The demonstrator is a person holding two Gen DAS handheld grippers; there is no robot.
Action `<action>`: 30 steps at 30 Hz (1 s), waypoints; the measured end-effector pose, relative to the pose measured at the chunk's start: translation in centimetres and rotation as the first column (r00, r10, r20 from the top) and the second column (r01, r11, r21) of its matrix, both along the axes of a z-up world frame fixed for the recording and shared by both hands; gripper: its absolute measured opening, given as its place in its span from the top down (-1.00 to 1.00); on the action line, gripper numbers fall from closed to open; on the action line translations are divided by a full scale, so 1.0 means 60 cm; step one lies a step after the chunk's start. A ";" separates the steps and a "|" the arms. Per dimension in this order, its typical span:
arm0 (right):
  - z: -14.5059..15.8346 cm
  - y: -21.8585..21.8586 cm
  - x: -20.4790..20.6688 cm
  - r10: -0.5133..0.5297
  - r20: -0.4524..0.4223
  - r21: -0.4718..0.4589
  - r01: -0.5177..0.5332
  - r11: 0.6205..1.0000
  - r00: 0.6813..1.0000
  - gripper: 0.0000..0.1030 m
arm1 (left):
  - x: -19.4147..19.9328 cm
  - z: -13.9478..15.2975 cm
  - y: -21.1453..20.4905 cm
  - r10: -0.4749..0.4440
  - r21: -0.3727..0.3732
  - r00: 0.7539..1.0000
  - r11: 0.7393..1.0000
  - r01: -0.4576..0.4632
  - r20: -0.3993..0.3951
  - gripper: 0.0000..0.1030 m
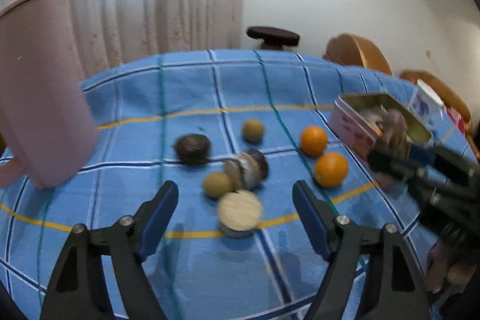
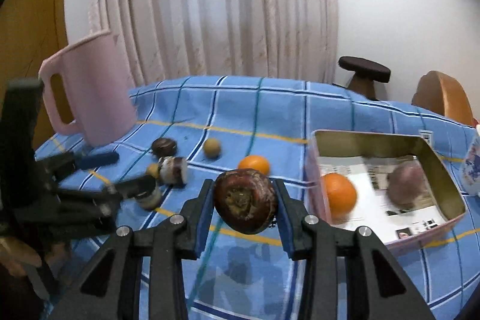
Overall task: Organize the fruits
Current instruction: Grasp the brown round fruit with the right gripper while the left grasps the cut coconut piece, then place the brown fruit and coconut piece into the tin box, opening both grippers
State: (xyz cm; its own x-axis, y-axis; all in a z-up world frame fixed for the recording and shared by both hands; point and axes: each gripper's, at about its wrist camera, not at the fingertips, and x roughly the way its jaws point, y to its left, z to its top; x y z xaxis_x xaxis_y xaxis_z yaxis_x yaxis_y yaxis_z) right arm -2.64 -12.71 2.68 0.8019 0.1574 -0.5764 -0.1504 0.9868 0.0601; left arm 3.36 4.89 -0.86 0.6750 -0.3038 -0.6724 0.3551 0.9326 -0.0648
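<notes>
Blue tablecloth, dark fruit between jaws

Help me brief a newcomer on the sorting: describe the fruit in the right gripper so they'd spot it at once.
Start at the pink tin on the blue checked tablecloth; just left of it, the right gripper is shut on a dark brown fruit lifted off the cloth. Unlike the smooth bright oranges nearby, it is dull and wrinkled, with a rough tan patch facing the camera.
</notes>
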 end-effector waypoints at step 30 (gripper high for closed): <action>0.039 -0.135 -0.002 -0.144 0.081 0.071 0.138 0.988 0.986 0.21 | -0.010 0.019 -0.004 0.127 -0.110 0.984 0.987 -0.114 0.122 0.32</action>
